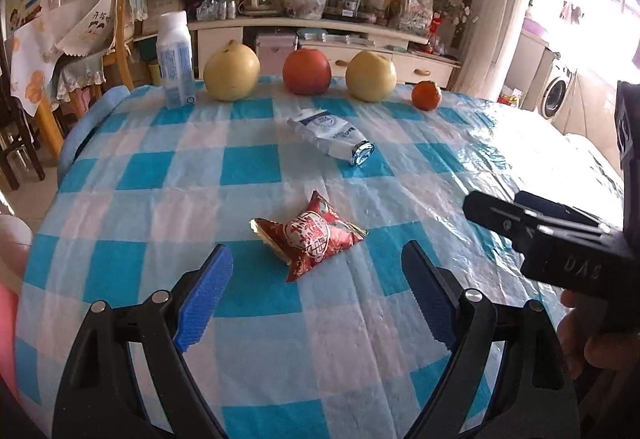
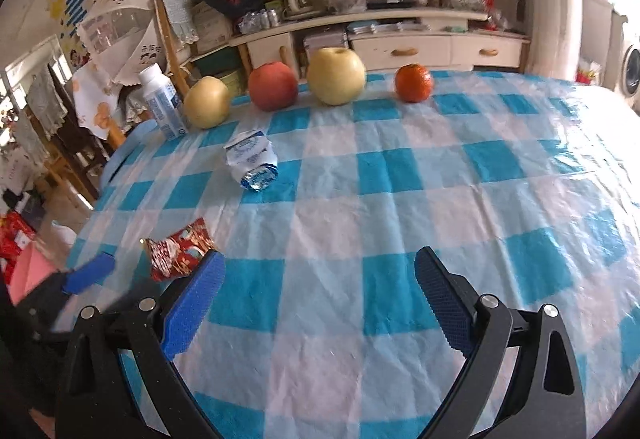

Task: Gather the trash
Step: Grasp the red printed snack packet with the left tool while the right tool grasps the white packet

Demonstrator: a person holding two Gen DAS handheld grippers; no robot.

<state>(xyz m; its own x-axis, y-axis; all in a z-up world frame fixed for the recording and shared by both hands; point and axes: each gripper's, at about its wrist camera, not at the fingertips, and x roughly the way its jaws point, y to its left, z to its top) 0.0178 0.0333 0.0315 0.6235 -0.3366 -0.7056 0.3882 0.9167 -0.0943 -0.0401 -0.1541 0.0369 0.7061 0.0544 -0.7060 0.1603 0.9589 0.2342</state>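
A red snack wrapper point(image 1: 310, 239) point(image 2: 176, 255) lies on the blue-and-white checked tablecloth point(image 1: 160, 199). My left gripper point(image 1: 318, 251) is open just short of it; the blue pads point(image 1: 208, 295) stand on either side and do not touch it. Farther back a crushed white-and-blue bottle point(image 1: 332, 137) point(image 2: 252, 161) lies on its side. My right gripper point(image 2: 320, 257) is open over bare cloth to the right of the wrapper, with nothing between its fingers. Its black body point(image 1: 540, 243) shows at the right of the left wrist view.
Along the far table edge stand an upright white bottle point(image 1: 176, 59), a pear point(image 1: 231, 71), an apple point(image 1: 307, 71), another pear point(image 1: 371, 75) and an orange point(image 1: 427, 95). A pink object point(image 2: 28, 271) sits off the table's left edge. Chairs and a cabinet stand beyond.
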